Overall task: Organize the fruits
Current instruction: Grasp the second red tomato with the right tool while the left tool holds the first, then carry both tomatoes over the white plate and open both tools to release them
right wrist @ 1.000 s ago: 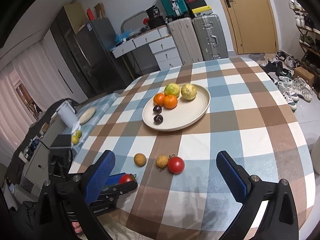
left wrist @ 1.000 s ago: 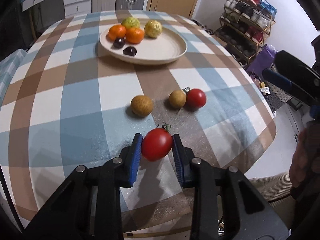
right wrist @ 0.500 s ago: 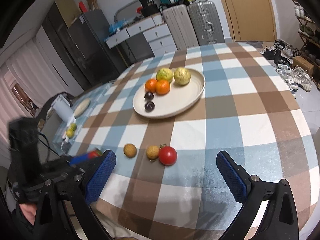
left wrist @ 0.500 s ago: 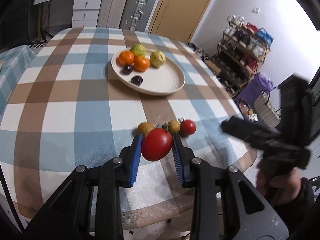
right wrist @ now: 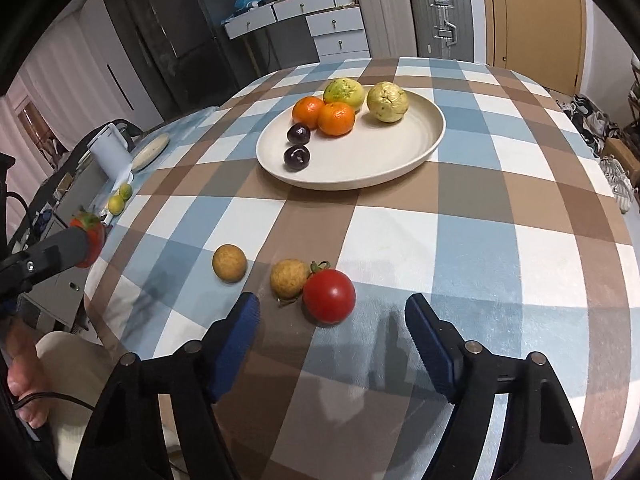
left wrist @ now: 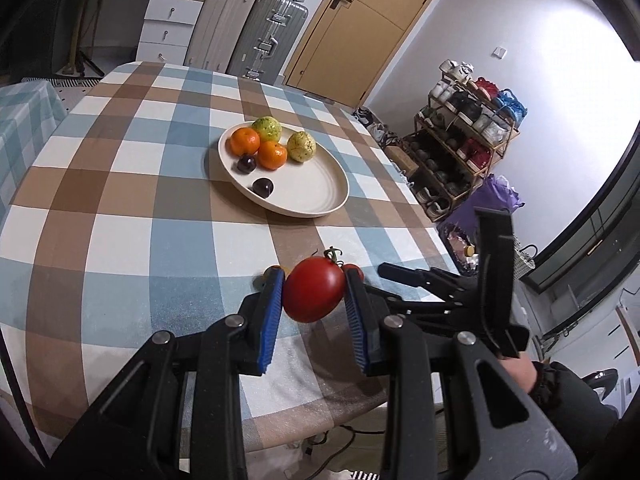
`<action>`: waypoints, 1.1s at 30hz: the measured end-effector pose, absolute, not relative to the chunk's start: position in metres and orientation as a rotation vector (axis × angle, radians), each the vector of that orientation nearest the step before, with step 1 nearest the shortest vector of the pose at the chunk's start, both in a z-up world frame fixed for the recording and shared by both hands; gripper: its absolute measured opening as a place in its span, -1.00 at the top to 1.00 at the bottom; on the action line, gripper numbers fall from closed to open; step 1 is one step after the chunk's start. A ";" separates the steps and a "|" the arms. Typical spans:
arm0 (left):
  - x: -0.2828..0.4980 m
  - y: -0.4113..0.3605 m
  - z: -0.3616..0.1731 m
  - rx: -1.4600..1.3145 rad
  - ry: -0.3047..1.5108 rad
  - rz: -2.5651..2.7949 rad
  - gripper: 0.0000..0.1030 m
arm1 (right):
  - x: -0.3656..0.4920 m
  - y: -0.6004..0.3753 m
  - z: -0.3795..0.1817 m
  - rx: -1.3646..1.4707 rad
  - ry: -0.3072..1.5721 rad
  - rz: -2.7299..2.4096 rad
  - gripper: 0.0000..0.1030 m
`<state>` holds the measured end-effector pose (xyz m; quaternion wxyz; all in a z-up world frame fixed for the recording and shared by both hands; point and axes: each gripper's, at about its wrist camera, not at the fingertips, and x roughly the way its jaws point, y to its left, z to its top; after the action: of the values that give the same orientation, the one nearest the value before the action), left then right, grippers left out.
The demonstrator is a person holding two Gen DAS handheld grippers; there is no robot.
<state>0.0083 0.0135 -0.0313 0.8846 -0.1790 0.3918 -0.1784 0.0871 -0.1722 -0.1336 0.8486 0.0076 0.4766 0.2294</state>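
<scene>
The left gripper (left wrist: 314,295) held a red tomato (left wrist: 314,294) pinched between its blue pads, lifted above the checked table (left wrist: 120,216). The right gripper (right wrist: 332,326) gaped wide and empty near a second tomato (right wrist: 329,296). Both tomatoes looked smooth, light and easily bruised, best gripped gently across the middle.

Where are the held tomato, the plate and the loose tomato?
Held tomato (left wrist: 314,289), left wrist view, middle of its skin.
Plate (right wrist: 384,160), right wrist view, bare inner surface.
Loose tomato (right wrist: 329,296), right wrist view, its centre.

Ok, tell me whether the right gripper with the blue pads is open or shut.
Open. The right gripper has its blue pads spread wide with nothing between them, just short of the loose red tomato.
</scene>
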 end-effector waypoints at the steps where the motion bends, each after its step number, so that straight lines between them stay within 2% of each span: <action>1: 0.008 0.013 -0.031 -0.373 0.815 -0.374 0.47 | 0.089 -0.172 -0.135 0.017 1.004 0.486 -0.46; 4: 0.008 0.012 -0.031 -0.378 0.815 -0.383 0.47 | 0.093 -0.169 -0.139 0.015 1.019 0.497 -0.28; 7: 0.008 0.012 -0.031 -0.379 0.815 -0.382 0.47 | 0.099 -0.170 -0.145 0.072 1.056 0.531 0.08; 9: 0.008 0.012 -0.031 -0.378 0.815 -0.382 0.47 | 0.100 -0.170 -0.147 0.093 1.069 0.535 0.12; 11: 0.008 0.012 -0.031 -0.379 0.815 -0.380 0.47 | 0.101 -0.170 -0.147 0.102 1.070 0.533 0.34; 12: 0.008 0.012 -0.032 -0.378 0.817 -0.380 0.47 | 0.101 -0.171 -0.147 0.112 1.071 0.538 0.38; 33: 0.014 0.004 -0.042 -0.321 0.841 -0.322 0.47 | 0.096 -0.190 -0.131 0.231 1.030 0.541 0.41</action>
<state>0.0144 0.0044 -0.0419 0.8879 -0.1544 0.4047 -0.1551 0.0959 -0.1898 -0.1305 0.8291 0.1089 0.4854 0.2551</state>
